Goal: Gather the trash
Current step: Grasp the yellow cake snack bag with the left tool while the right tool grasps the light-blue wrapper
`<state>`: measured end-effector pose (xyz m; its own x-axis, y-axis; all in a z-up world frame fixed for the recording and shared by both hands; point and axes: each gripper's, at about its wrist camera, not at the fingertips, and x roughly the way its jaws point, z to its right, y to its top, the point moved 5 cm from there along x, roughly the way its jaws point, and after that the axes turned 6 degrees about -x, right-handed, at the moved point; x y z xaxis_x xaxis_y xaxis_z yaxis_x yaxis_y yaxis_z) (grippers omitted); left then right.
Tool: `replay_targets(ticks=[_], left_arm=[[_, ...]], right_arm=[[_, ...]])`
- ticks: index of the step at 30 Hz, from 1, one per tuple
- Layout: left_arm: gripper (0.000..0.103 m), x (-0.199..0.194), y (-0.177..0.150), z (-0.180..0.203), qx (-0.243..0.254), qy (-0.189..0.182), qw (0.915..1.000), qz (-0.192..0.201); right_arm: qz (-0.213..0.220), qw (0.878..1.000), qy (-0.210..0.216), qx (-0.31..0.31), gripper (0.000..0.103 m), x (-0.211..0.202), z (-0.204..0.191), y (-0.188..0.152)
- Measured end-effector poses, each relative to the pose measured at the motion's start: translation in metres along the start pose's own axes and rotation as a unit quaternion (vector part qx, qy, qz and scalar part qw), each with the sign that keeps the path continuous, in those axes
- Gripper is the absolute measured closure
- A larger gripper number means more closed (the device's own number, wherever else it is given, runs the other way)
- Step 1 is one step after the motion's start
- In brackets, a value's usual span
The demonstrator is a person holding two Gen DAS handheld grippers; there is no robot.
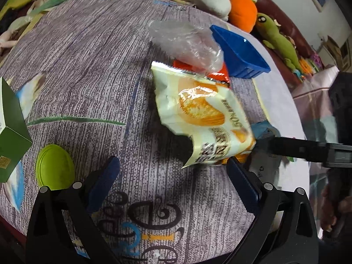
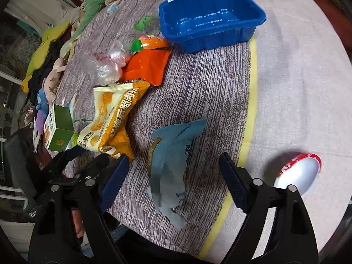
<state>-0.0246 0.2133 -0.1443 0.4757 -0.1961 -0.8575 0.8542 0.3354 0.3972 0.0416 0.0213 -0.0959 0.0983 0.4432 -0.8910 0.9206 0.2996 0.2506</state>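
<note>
Two hand-held grippers hover over a littered table as trash collection gets under way. The right gripper (image 2: 173, 180), jaws wide and holding nothing, hangs directly above a torn blue wrapper (image 2: 173, 167) lying flat, nearer than the blue tray (image 2: 211, 17). The likely next move: lower and pinch it. The left gripper (image 1: 173, 178), equally empty and spread, sits just beside the yellow snack bag (image 1: 198, 114).

Soft, even indoor light, moderately bright. Glare streaks the glossy blue plastic tray (image 2: 211, 17) ahead of the right gripper. Fisheye bending and dark vignetting mark the edges; slight motion blur throughout.
</note>
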Motion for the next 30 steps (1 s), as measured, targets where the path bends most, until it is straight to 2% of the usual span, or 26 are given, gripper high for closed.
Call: replay_targets(ticks=[3,4,5,6,13,17,19,25,27,29,30], left_arm=[[0.006,-0.007,0.002,0.006,0.006,-0.009,0.9999,0.003],[0.006,-0.008,0.002,0.008,0.008,-0.013,0.9999,0.001],[0.006,-0.009,0.003,0.011,0.009,-0.017,0.9998,-0.001],[0.006,-0.010,0.004,0.015,0.011,-0.023,0.9997,-0.002],[0.006,0.001,0.021,0.033,0.002,-0.021,0.9997,-0.010],[0.006,0.017,0.028,0.040,0.004,0.001,0.9999,-0.015],[0.006,0.026,0.030,0.041,0.003,0.024,0.9996,-0.018],[0.006,0.041,0.030,0.033,-0.019,0.036,0.9989,-0.022],[0.016,0.041,0.029,0.034,-0.016,0.040,0.9989,-0.017],[0.037,0.041,0.027,0.036,-0.009,0.043,0.9989,-0.017],[0.039,0.040,0.027,0.036,-0.009,0.045,0.9988,-0.014]], right_arm=[[-0.011,1.000,0.005,0.003,0.040,0.009,0.005,-0.002],[-0.015,1.000,0.006,0.003,0.054,0.012,0.008,-0.003],[-0.017,1.000,0.010,0.001,0.073,0.013,0.010,-0.005],[-0.017,1.000,0.009,-0.001,0.087,0.014,0.011,-0.006],[0.022,1.000,0.002,-0.005,0.087,-0.009,0.021,-0.003],[0.040,0.999,0.004,0.002,0.087,-0.024,0.029,-0.002],[0.046,0.999,0.006,0.005,0.087,-0.029,0.032,-0.002],[0.051,0.999,0.004,0.018,0.087,-0.038,0.043,-0.004],[0.053,0.998,0.004,0.022,0.087,-0.039,0.047,-0.006],[0.056,0.998,0.007,0.023,0.087,-0.042,0.051,-0.007],[0.058,0.998,0.008,0.024,0.087,-0.044,0.052,-0.007]])
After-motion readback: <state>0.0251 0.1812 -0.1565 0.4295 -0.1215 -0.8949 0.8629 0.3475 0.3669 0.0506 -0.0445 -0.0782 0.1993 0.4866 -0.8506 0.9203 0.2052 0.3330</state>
